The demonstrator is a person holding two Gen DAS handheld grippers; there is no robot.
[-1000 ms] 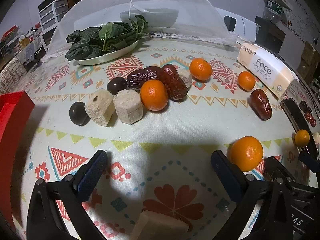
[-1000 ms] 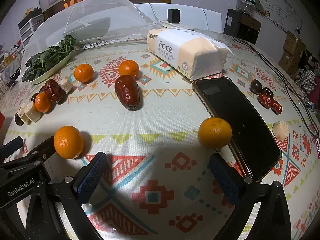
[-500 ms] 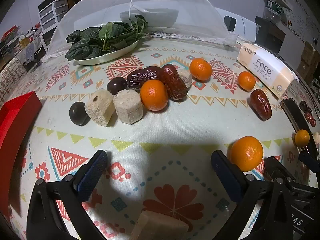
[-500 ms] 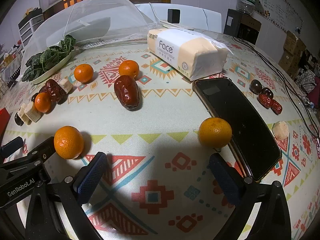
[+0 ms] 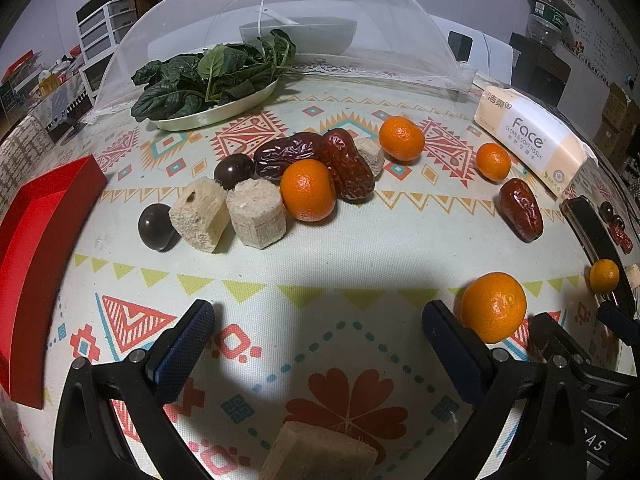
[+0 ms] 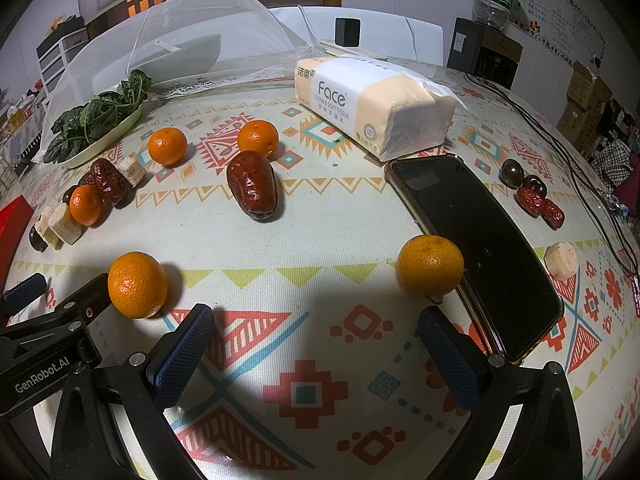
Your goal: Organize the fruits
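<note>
Fruit lies scattered on a patterned tablecloth. In the left wrist view a cluster holds an orange (image 5: pixel 307 190), red dates (image 5: pixel 349 164), beige cane chunks (image 5: pixel 256 218) and dark round fruits (image 5: pixel 155 226). My left gripper (image 5: pixel 318 334) stands open over bare cloth, with an orange (image 5: pixel 493 307) just right of its right finger and a beige chunk (image 5: pixel 320 456) below it. My right gripper (image 6: pixel 316 344) is open too, with one orange (image 6: pixel 138 284) to its left, another (image 6: pixel 431 265) ahead right by a phone, and a date (image 6: pixel 252 190) farther on.
A red box (image 5: pixel 36 248) stands at the left edge. A mesh food cover (image 5: pixel 280 32) and a plate of greens (image 5: pixel 208 80) sit at the back. A tissue pack (image 6: pixel 372 100) and a black phone (image 6: pixel 480 240) lie at the right, with small fruits (image 6: pixel 532 196) beyond the phone.
The red box at the left has moved in, away from the camera and farther onto the table. Both grippers and the fruit have stayed put.
</note>
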